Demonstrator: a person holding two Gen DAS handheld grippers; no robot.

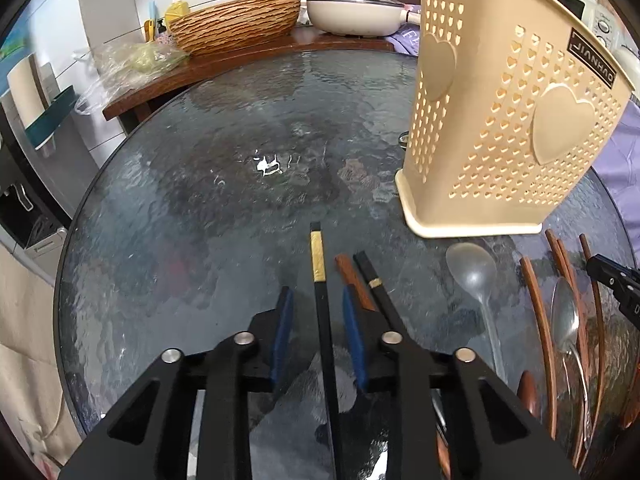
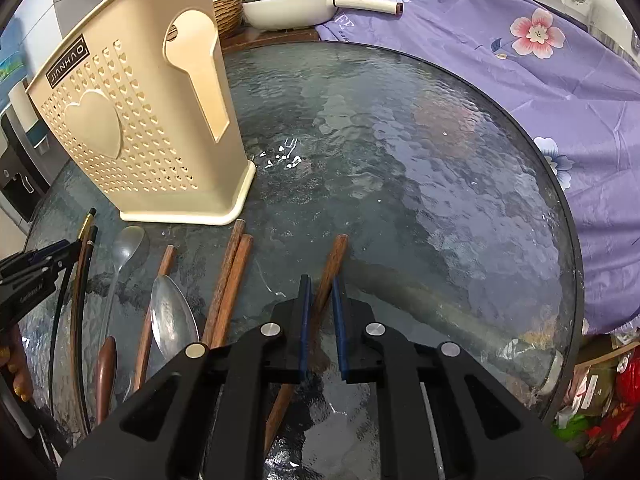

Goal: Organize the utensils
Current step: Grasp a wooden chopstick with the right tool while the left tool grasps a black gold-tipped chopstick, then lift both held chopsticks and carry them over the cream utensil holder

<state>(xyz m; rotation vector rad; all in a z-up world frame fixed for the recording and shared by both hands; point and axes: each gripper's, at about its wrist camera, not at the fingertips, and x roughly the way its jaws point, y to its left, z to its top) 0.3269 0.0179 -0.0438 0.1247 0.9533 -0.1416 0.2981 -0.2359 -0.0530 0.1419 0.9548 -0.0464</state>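
Observation:
A beige perforated utensil holder (image 1: 512,120) stands upright on the round glass table (image 1: 224,208); it also shows in the right wrist view (image 2: 140,128). My left gripper (image 1: 316,300) is open, its pads either side of a black chopstick with a gold band (image 1: 318,264) lying on the glass. My right gripper (image 2: 320,286) is open around a brown wooden chopstick (image 2: 334,260). Between the grippers lie more wooden chopsticks (image 2: 232,276), a metal spoon (image 2: 170,316) and a translucent plastic spoon (image 1: 472,268).
A second black chopstick (image 1: 376,284) and a brown one (image 1: 352,280) lie just right of my left gripper. A purple floral cloth (image 2: 520,60) covers the table's far right edge. A wicker basin (image 1: 236,24) and a white pan (image 1: 352,12) sit on the wooden counter behind.

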